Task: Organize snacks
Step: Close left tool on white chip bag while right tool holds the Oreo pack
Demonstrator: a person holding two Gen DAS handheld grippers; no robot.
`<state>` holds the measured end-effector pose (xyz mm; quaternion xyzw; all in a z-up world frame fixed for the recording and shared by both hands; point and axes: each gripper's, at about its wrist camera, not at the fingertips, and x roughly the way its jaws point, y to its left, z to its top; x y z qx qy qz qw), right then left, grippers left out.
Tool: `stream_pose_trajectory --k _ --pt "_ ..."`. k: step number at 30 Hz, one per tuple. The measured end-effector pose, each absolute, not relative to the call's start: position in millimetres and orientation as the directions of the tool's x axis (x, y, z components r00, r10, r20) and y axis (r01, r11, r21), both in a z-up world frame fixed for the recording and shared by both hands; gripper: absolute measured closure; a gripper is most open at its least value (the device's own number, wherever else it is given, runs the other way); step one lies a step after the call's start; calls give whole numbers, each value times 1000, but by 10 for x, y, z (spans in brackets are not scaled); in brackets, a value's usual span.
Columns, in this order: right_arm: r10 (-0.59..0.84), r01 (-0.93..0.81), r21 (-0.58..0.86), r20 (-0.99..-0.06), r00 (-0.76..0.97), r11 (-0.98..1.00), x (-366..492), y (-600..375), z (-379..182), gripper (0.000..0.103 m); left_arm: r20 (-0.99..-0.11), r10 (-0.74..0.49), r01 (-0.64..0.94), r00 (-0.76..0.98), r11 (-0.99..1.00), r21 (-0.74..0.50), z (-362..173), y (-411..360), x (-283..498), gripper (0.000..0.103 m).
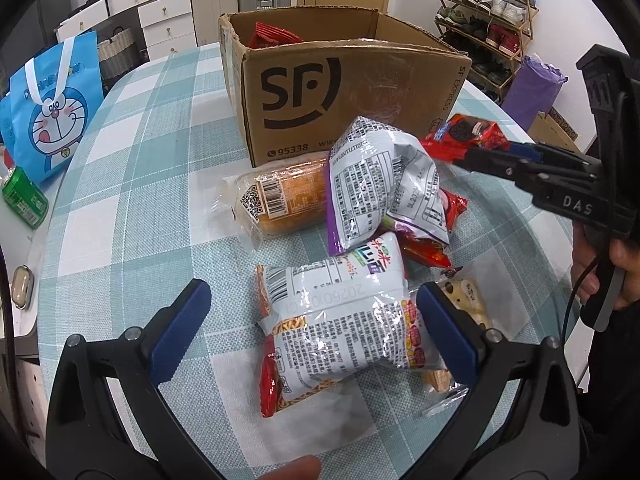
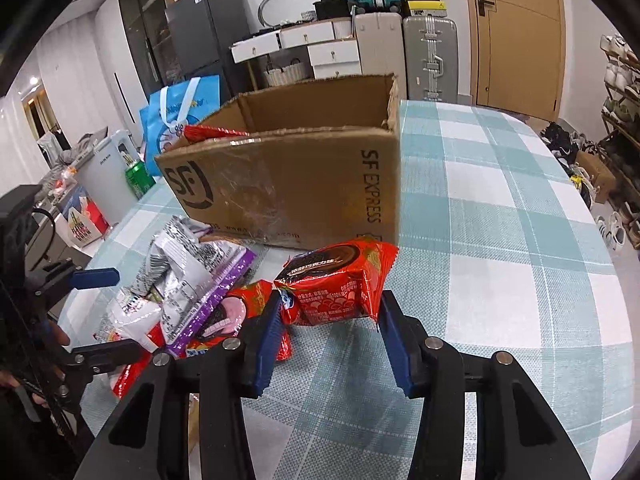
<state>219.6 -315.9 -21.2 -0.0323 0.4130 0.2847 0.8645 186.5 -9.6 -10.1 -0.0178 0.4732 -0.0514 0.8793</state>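
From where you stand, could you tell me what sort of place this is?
Probably a lived-in home: a shoe rack, suitcases by a door, and a table with a checked cloth.

The right tool grips a red cookie packet before the cardboard box.

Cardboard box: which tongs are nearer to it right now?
Right. The right tongs hold a red cookie pack just before the cardboard box; the left tongs stand open farther back, over a noodle packet.
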Motion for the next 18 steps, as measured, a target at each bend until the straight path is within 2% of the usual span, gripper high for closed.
stream_pose_trajectory --k 5,8,10,13,18 --pt "501 -527 201 -690 522 826 2164 -3222 -89 56 -836 -132 84 533 991 -102 -107 -86 1870 3" --pt "513 -533 206 -676 529 821 2151 -3227 -51 56 -834 -177 107 522 984 -142 -114 -84 1867 14" --pt "516 -535 205 -670 534 820 2141 -3229 -32 56 -828 -201 131 523 979 -155 -108 -102 1848 28" --pt "520 -537 206 -663 538 818 2125 -3227 -8 56 -820 -184 163 542 980 -113 -73 -168 1803 36" --pt "530 -542 209 -648 547 814 2098 -3232 32 56 -815 -169 196 554 978 -69 -33 -249 1753 38"
